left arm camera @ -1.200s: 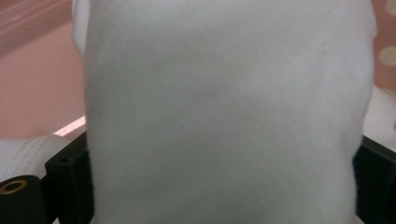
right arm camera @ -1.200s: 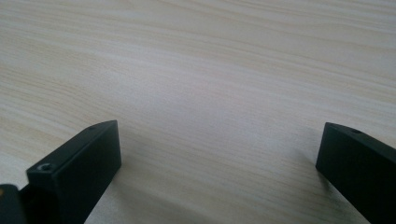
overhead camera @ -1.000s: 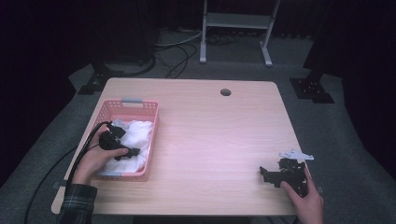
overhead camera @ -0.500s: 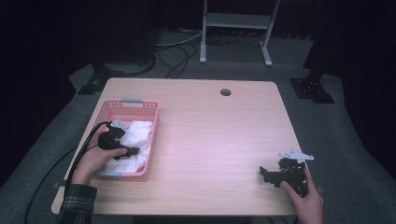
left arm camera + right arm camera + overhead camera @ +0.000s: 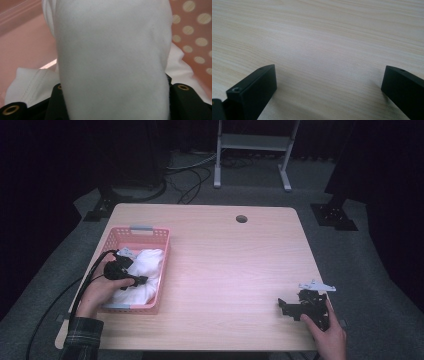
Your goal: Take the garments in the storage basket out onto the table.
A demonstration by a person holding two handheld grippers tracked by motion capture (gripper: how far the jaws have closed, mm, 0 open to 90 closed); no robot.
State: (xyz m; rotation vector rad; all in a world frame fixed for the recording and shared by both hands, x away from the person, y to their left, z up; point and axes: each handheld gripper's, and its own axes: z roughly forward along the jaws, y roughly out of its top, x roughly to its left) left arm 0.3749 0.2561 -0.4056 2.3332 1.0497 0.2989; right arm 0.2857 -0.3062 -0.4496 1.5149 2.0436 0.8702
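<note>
A dim room with grey carpet is seen around a light wooden table [image 5: 225, 265], with cables and a metal stand [image 5: 252, 150] on the floor beyond its far edge and a small round hole [image 5: 241, 218] near the middle of that edge. A pink plastic basket [image 5: 145, 236] with perforated walls is set on the left part of the table, and a heap of white cloth [image 5: 142, 275] is piled inside it. The cloth is soft and matte, finely knitted, with a stitched hem visible in the left gripper view on a fold low at the left [image 5: 32, 80]. The left gripper [image 5: 131, 280] is held over the basket by the left hand [image 5: 97, 290], and a thick bunched fold of the white cloth [image 5: 112, 62] is seen rising between its black jaws, so it appears to be closed on the cloth, though the jaw tips themselves are hidden by the fabric. The right gripper [image 5: 292, 307] is rested on the bare tabletop near the right front corner, held by the right hand [image 5: 327, 335]; its jaws are spread wide with nothing between them, bare wood grain [image 5: 329, 50] being seen in the gap.
</note>
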